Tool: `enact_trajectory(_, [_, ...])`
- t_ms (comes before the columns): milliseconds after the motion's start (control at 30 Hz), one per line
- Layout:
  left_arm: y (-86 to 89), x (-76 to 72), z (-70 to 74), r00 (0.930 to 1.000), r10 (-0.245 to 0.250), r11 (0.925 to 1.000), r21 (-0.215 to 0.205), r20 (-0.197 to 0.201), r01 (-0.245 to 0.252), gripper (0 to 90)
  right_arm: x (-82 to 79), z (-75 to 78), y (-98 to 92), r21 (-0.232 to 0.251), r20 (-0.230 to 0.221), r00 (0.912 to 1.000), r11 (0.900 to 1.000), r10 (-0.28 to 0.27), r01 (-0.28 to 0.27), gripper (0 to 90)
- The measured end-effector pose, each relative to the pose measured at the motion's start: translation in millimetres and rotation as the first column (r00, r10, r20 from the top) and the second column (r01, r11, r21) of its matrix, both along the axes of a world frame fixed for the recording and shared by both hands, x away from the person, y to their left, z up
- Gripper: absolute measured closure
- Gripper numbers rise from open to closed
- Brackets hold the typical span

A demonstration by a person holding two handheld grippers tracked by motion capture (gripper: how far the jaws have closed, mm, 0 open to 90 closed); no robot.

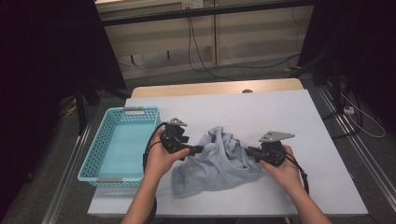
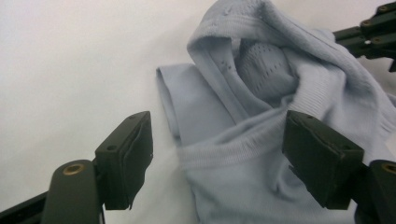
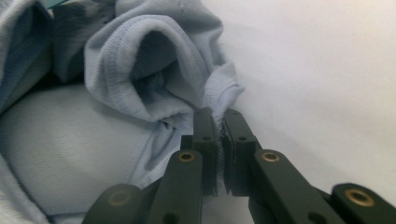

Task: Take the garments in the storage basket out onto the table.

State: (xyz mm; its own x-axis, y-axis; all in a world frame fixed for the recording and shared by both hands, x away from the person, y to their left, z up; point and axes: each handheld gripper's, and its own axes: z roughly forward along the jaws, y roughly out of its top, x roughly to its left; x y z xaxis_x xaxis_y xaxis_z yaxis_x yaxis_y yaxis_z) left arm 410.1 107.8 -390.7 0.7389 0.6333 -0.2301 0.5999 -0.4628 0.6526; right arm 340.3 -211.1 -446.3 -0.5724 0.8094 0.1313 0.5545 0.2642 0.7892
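On table [image 1: 289,121] | left gripper [image 2: 217,161] open beside garment [image 1: 215,163] | right gripper [image 3: 220,140] clamps hem

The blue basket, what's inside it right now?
Nothing visible inside the blue basket; its pale floor looks bare. The left hand hides its near right corner, so that spot stays unknown.

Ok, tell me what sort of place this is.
Likely a lab or recording setup, not a home: a white-covered table with a blue basket and a light blue garment, cables trailing over the bare floor, and black curtains on both sides.
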Motion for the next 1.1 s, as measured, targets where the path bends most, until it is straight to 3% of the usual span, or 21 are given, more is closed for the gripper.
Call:
enact_trajectory(67, [-1.9, 5.5, -1.2, 0.9999, 0.012, 0.9999, -0.002, -0.002, -0.012, 24.6, -1.0, 1.0, 1.3, -0.014, 0.008, 1.0000, 1.000, 0.004, -0.004, 86.3])
enact_trajectory(267, [-7.0, 19.7, -0.2, 0.9997, 0.025, 0.9995, -0.021, 0.003, -0.025, 22.6, -1.2, 0.2, 0.3, 0.008, 0.005, 1.0000, 1.000, -0.005, 0.005, 86.2])
enact_trajectory(600, [-16.9, 38.7, 3.5, 0.9989, 0.046, 0.9988, -0.018, -0.005, -0.046, 22.1, -2.1, -2.3, 2.3, 0.003, -0.009, 1.0000, 1.000, -0.001, 0.001, 86.2])
enact_trajectory(1100, [-39.1, 54.6, -0.3, 0.9981, 0.062, 0.9980, -0.015, -0.004, -0.062, 20.6, -1.9, -2.7, 2.5, 0.001, -0.010, 0.9999, 1.000, 0.002, -0.002, 86.1])
